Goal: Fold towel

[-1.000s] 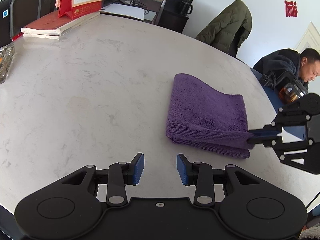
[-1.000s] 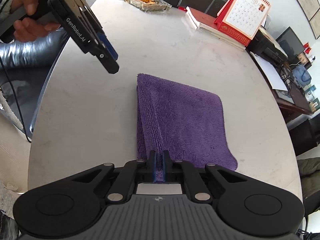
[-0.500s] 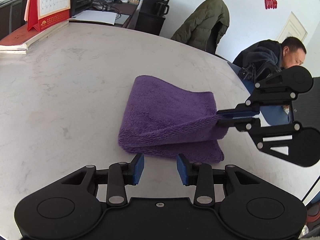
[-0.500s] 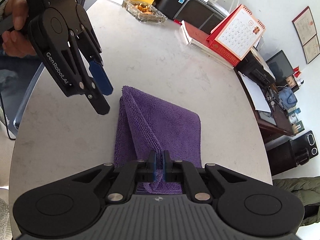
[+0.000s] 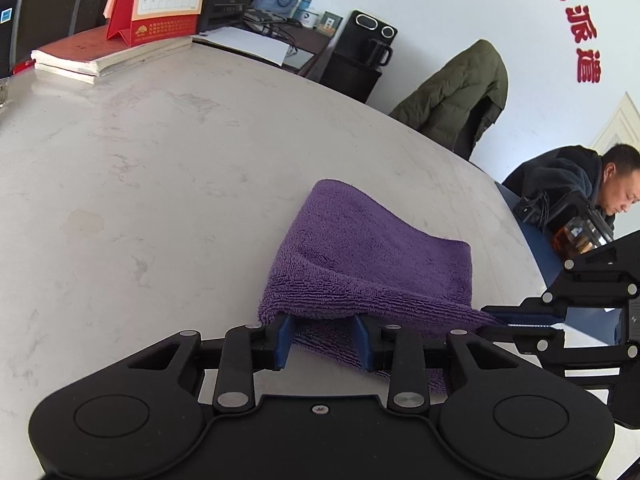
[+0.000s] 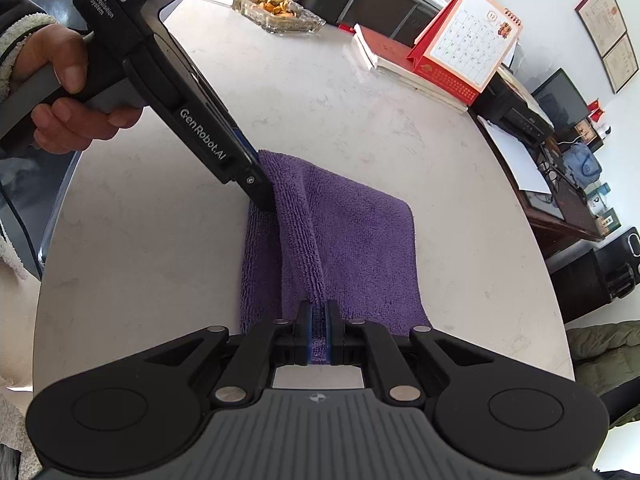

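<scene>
Left wrist view: the left gripper points down at the near corner of a purple towel lying folded on a pale marble table. Its two blue pads stand apart with the raised upper layers of the corner between them; the jaws are closing, and the pads do not yet press the cloth. To its right, the right gripper is clamped on the other near corner of the towel, lifting that edge into a taut ridge.

From the right wrist view, the right gripper has its pads drawn together on a thin strip of towel, and the ridge of cloth runs straight ahead from it to the left gripper, whose tip sits at the far corner. A hand holds that gripper's handle, up and to the left. Beyond the towel, far from both grippers, a red desk calendar stands on a stack of books, with a glass ashtray near the table's far edge.
</scene>
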